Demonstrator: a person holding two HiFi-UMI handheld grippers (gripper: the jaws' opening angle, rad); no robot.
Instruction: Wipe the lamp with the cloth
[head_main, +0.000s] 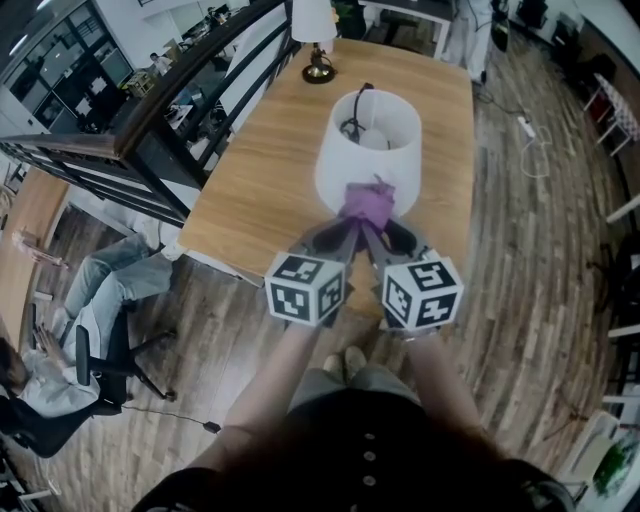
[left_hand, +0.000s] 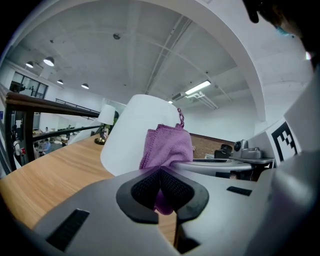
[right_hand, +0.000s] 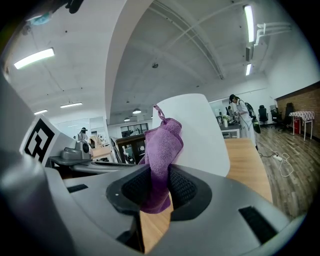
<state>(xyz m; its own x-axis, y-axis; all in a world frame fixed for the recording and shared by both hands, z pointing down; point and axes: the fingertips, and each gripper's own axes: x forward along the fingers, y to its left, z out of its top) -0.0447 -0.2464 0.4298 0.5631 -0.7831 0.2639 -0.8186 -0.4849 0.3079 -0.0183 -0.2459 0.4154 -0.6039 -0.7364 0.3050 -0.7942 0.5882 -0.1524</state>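
Observation:
A white lamp shade stands on the wooden table, seen from above in the head view. A purple cloth is bunched against the shade's near side. Both grippers hold it side by side: my left gripper is shut on one part of the cloth, and my right gripper is shut on another part of the cloth. The shade rises right behind the cloth in the left gripper view, and the shade does the same in the right gripper view.
A second lamp with a dark round base stands at the table's far end. A dark railing runs along the table's left side. A person sits on an office chair at lower left. Cables lie on the wooden floor at right.

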